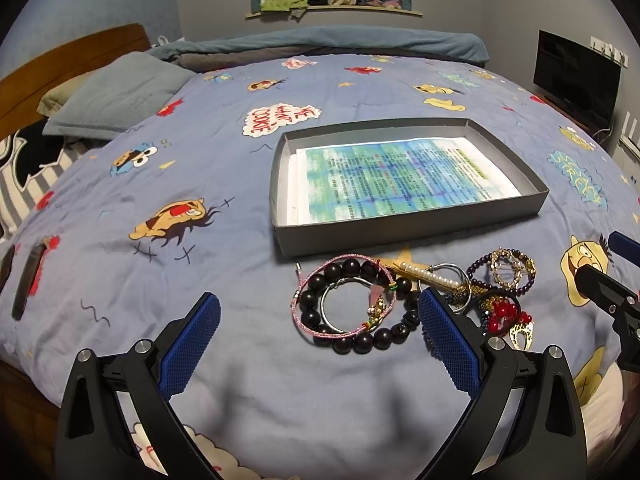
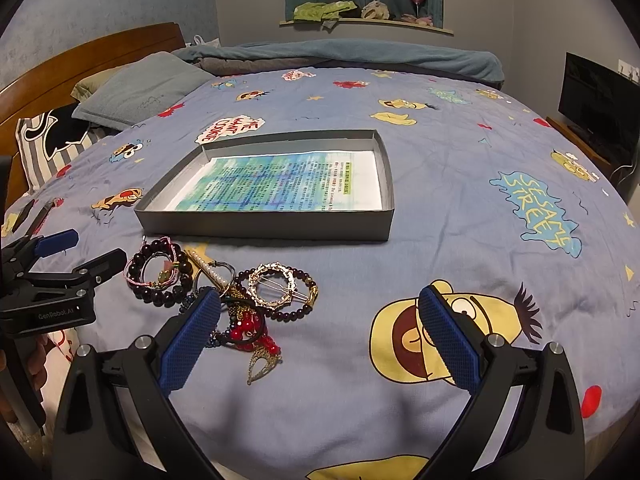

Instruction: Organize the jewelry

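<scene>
We start from the bed [image 2: 460,208], whose soft quilt will give under any downward press; on it sits the shallow grey box [image 2: 264,226], lined with a printed sheet and holding no jewelry yet, light enough, we judge, to slide if nudged; just in front of it lies the jewelry pile [image 2: 224,296], tangled and overlapping, so lifting one piece may drag its neighbours; the dark beaded bracelet [image 1: 352,268] looks the heaviest and most rigid, and we would pinch across its beads at the free outer arc; the gold ring-shaped hair clip [image 2: 272,290] is stiff and thin, best taken by its rim; the pink cord bracelet [image 1: 310,326] is limp and light; our left gripper [image 1: 320,344] and right gripper [image 2: 320,336] both hover spread wide, holding nothing.
</scene>
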`<control>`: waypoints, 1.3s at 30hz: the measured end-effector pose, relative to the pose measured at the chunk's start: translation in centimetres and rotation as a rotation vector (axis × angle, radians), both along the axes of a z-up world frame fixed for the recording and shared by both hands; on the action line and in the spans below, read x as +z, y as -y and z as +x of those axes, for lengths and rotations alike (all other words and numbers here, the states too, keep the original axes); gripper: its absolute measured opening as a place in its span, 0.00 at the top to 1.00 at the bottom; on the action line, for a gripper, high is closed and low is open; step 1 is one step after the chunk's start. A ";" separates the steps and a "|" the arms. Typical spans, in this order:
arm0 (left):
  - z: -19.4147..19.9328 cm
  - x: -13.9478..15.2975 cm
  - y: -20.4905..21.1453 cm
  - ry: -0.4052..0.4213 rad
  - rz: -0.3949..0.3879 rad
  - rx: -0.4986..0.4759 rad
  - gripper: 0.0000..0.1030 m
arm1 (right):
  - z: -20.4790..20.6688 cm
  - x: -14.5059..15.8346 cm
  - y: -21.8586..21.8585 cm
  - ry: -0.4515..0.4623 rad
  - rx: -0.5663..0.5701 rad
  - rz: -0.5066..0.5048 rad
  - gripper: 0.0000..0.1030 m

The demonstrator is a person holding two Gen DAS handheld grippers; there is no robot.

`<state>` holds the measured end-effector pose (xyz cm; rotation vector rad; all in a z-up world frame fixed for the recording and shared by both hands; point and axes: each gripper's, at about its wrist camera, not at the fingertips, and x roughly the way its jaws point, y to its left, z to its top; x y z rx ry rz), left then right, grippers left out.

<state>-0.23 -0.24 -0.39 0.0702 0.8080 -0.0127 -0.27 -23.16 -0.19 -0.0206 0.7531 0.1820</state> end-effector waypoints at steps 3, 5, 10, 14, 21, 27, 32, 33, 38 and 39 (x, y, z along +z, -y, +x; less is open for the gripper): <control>0.0 0.1 0.0 -0.001 0.000 0.000 0.05 | -0.1 0.1 0.0 0.002 0.000 0.000 0.05; -0.1 0.1 -0.1 0.000 0.000 0.000 0.05 | -0.1 0.0 0.0 0.001 0.000 0.001 0.05; -0.1 0.2 -0.1 -0.001 0.000 0.000 0.05 | -0.1 0.1 0.0 0.003 0.000 -0.001 0.05; -0.1 0.2 -0.1 0.000 0.003 0.003 0.05 | 0.0 0.1 0.0 0.000 -0.001 0.000 0.05; 0.0 0.2 -0.2 -0.001 0.006 0.000 0.05 | 0.1 0.1 0.0 0.001 0.001 -0.002 0.05; 0.1 0.3 -0.4 -0.001 0.006 -0.003 0.05 | 0.1 0.3 0.1 0.004 0.002 -0.005 0.05; 0.1 0.3 -0.2 -0.002 0.011 -0.006 0.05 | 0.2 0.5 0.1 0.002 0.002 -0.011 0.05; 0.1 0.3 -0.2 -0.002 0.009 -0.007 0.05 | 0.2 0.5 0.0 0.001 0.004 -0.012 0.05; 0.2 0.0 0.2 -0.006 0.012 -0.017 0.05 | 0.3 0.5 -0.3 0.002 0.018 -0.032 0.05; 0.3 0.0 0.1 -0.008 0.014 -0.017 0.05 | 0.3 0.5 -0.4 0.001 0.018 -0.032 0.05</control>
